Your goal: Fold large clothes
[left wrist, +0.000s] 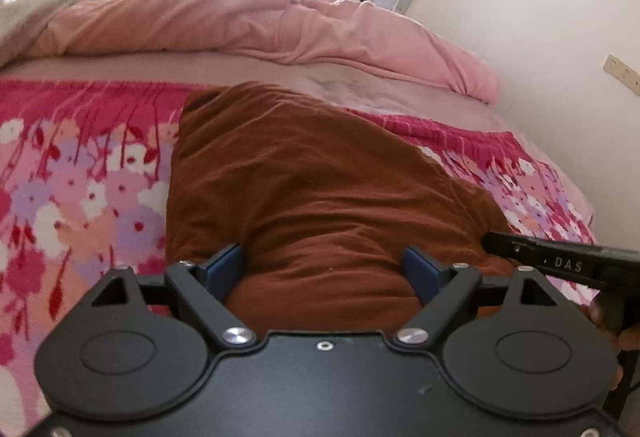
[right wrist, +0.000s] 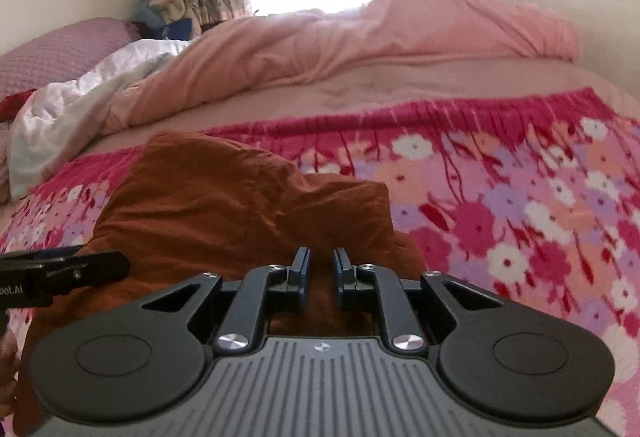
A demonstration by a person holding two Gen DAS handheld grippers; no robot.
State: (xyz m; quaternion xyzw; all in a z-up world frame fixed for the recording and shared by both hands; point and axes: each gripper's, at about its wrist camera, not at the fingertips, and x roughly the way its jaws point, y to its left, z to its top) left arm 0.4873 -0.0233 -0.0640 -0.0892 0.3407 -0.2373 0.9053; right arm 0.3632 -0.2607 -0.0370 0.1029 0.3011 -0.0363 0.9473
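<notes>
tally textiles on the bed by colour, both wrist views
Brown: 1, brown garment
Floral pink: 1, floral blanket
Plain pink: 1, pink duvet
White: 1, white quilt
Purple: 1, purple pillow
Total: 5

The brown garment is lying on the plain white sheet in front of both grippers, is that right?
Not quite. The brown garment does lie in front of both grippers, but it rests on a pink floral blanket, not a plain white sheet. The left wrist view shows flowers on either side of it; the right wrist view agrees.
</notes>
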